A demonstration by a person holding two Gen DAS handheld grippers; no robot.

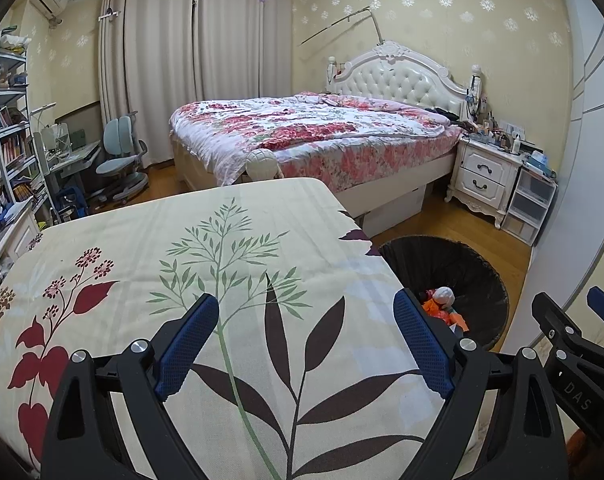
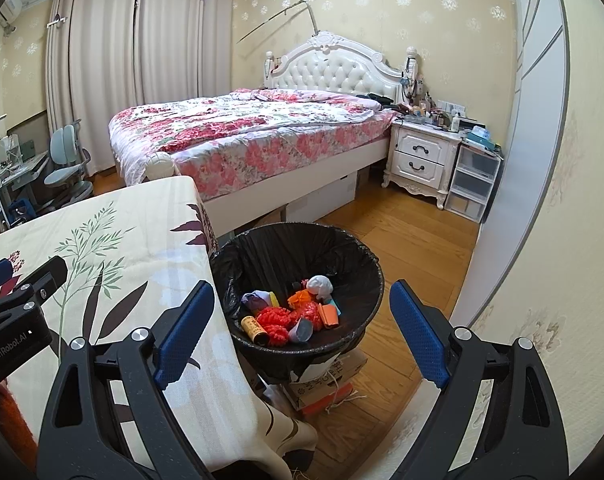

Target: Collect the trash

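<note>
A black-lined trash bin (image 2: 262, 248) stands on the floor right of the table; it also shows in the left wrist view (image 1: 481, 268). Inside lie several pieces of trash (image 2: 298, 312): a white crumpled ball (image 2: 319, 284), red netting, an orange scrap, a yellow tube. My left gripper (image 1: 305, 340) is open and empty above the leaf-print tablecloth (image 1: 182, 260). My right gripper (image 2: 302, 332) is open and empty above the bin. No trash shows on the cloth.
A bed with a floral quilt (image 2: 242, 128) stands behind. A white nightstand (image 2: 421, 160) and plastic drawers (image 2: 473, 184) are at right. A desk and chair (image 1: 122, 160) and shelves (image 1: 10, 128) are at left. Boxes (image 2: 329, 384) sit under the bin.
</note>
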